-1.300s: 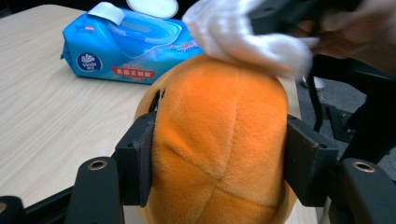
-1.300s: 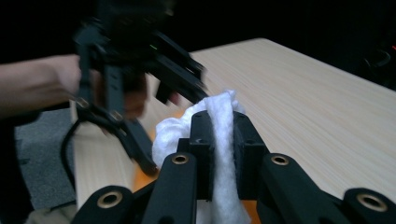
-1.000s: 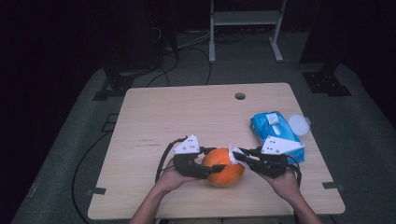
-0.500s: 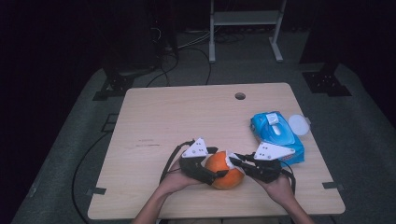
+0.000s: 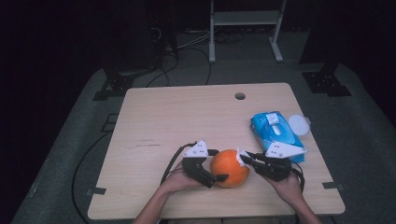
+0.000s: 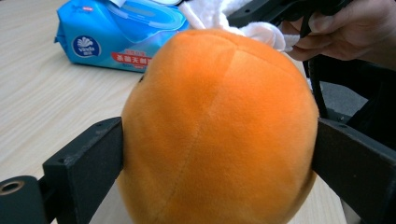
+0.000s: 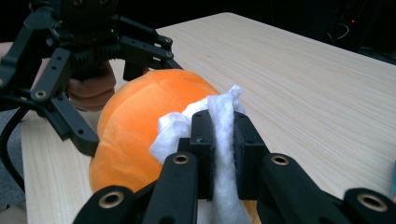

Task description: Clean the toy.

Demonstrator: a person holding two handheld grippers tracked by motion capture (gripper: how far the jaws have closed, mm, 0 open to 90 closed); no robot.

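An orange plush ball (image 5: 229,167) rests on the wooden table (image 5: 177,121) near its front edge. My left gripper (image 5: 219,164) straddles it from the left. Its jaws have just been opening and now stand wide along the ball's (image 6: 219,126) two sides without squeezing it. My right gripper (image 5: 244,159) comes in from the right, shut on a white wipe (image 7: 222,121). The wipe (image 5: 241,157) lies against the ball's (image 7: 135,121) upper right side. In the right gripper view the left gripper (image 7: 93,56) shows behind the ball.
A blue pack of wet wipes (image 5: 275,133) lies right of the ball, close behind my right hand, with a round white lid (image 5: 299,125) beside it. A small hole (image 5: 240,96) sits near the table's far edge. The table's left and middle offer free room.
The left gripper's jaws have spread from a tight squeeze on the ball to wide apart. Both hands have sunk a little, with the ball now down on the table.
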